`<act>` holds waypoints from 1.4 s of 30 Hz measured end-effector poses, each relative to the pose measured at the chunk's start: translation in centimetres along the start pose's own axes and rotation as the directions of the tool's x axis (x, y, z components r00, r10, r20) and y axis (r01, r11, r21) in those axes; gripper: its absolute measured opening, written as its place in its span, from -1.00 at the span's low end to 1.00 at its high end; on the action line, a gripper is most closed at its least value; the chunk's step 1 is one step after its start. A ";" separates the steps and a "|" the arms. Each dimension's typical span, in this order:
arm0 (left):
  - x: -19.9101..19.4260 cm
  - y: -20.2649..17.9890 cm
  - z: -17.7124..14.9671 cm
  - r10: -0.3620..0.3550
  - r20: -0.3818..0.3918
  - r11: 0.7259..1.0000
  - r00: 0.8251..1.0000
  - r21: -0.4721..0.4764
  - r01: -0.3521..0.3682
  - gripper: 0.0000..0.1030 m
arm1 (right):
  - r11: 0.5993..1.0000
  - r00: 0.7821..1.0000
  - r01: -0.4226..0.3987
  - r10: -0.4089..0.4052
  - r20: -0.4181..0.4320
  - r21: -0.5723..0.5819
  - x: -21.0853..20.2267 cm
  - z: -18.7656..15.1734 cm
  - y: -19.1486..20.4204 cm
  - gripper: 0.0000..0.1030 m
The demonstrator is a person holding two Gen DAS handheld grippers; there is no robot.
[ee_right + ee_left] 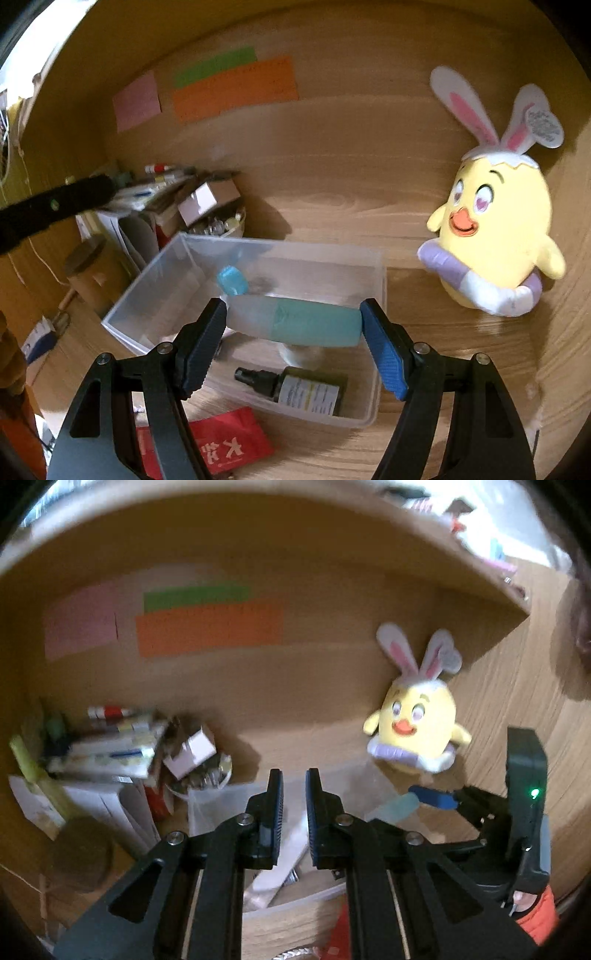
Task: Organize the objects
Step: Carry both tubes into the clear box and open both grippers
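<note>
The right gripper point(293, 325) has its fingers spread wide and clamped on the ends of a teal bottle point(295, 323), held crosswise over the clear plastic bin point(380, 280) on the wooden worktop point(332, 206). In the bin lies a dark spray bottle point(295, 389) whose label is too small to read. At seven o'clock from the bin sits a red packet point(229, 439) with white Chinese characters. The left gripper point(294, 797) is nearly closed and empty. A yellow chick plush point(495, 229) stands at three o'clock.

Black fingers point(201, 347), blue ribbed pads point(384, 354)
</note>
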State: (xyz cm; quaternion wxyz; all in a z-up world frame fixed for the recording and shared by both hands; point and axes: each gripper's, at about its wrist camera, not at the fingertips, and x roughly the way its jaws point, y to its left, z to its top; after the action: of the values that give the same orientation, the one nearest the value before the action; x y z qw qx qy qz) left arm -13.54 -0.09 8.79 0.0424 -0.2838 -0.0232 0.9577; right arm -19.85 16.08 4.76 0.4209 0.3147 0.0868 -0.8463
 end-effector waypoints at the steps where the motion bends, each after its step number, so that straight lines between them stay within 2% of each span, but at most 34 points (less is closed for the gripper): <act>1: 0.4 0.3 -0.4 -0.008 -0.016 1.000 1.000 -0.008 0.007 -0.79 | 1.000 1.000 0.004 -0.004 -0.010 -0.008 0.5 -0.1 0.1 0.38; 4: 1.4 1.1 -1.4 -0.039 -0.064 0.999 0.997 -0.032 0.037 -0.79 | 1.000 0.999 0.006 -0.007 -0.034 -0.021 1.4 -0.2 0.2 0.38; 13: 2.6 2.4 -4.0 -0.034 -0.138 0.999 0.990 -0.042 0.029 -0.77 | 0.999 0.995 0.010 -0.015 -0.101 -0.051 4.0 -0.6 1.1 0.38; 16: 2.6 2.9 -4.7 -0.033 -0.156 0.999 0.987 -0.047 0.026 -0.62 | 0.997 0.991 0.021 -0.030 -0.127 -0.069 4.9 -0.5 1.6 0.38; 23: 2.4 3.8 -6.6 -0.025 -0.192 0.998 0.981 -0.054 0.015 -0.49 | 0.997 0.985 0.037 -0.047 -0.166 -0.068 6.1 -0.8 1.8 0.38; 25: 2.2 4.1 -7.0 -0.020 -0.196 0.998 0.980 -0.055 0.010 -0.34 | 0.997 0.984 0.037 -0.049 -0.170 -0.071 6.1 -0.8 1.9 0.40; 27: 1.9 4.2 -7.4 -0.013 -0.196 0.999 0.981 -0.054 0.003 -0.23 | 0.997 0.984 0.038 -0.050 -0.171 -0.074 5.9 -0.8 1.9 0.41; 32: 0.8 4.5 -8.1 -0.004 -0.195 0.999 0.981 -0.053 -0.007 -0.17 | 0.997 0.988 0.031 -0.042 -0.152 -0.077 4.3 -0.9 2.2 0.42; 34: 0.3 4.8 -8.3 -0.005 -0.194 0.998 0.981 -0.061 -0.007 0.08 | 0.997 0.989 0.026 -0.037 -0.141 -0.079 3.3 -1.1 2.4 0.46; 42: -1.7 5.4 -10.5 0.031 -0.206 0.997 0.978 -0.061 -0.045 0.29 | 0.997 0.996 -0.011 0.004 -0.089 -0.081 -1.9 -3.5 3.2 0.61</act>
State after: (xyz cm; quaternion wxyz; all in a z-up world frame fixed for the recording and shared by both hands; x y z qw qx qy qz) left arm -6.74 -5.37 0.55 0.0171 -0.3828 -0.0443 0.9226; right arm -14.98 16.76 3.48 0.4321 0.3350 0.1385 -0.8258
